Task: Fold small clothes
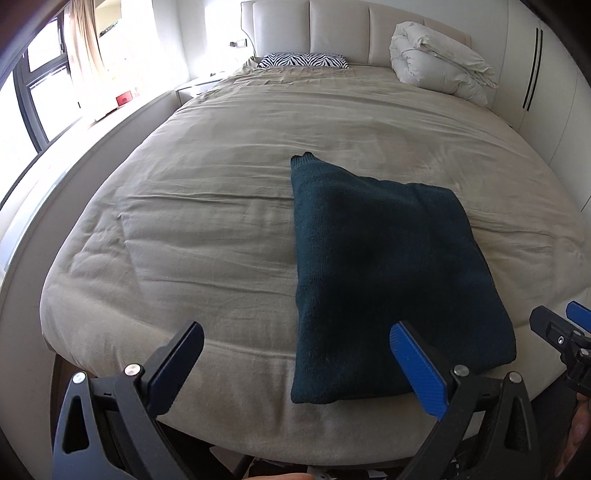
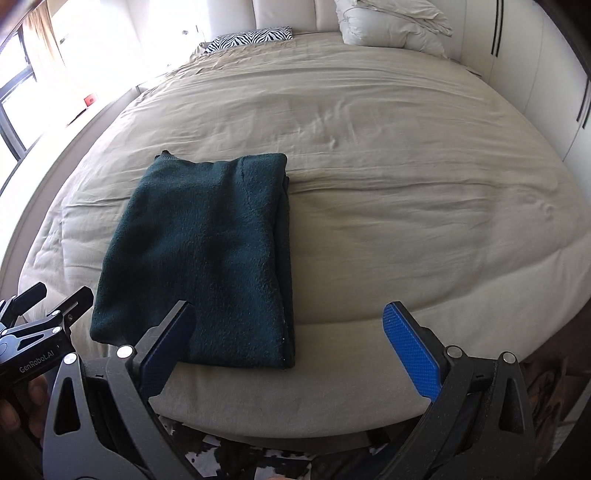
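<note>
While both your claws gape empty, the folded sweater lies lengthwise away from you
It sits between left gripper and right gripper, untouched on the bed

Both wrist views low at the bed's foot, facing headboard, sharing the sweater.

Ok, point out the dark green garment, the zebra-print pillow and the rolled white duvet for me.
dark green garment (image 2: 207,251): right wrist view, middle of its folded top layer.
zebra-print pillow (image 1: 303,60): left wrist view, centre of its striped face.
rolled white duvet (image 1: 439,61): left wrist view, middle of the bundle by the headboard.
</note>
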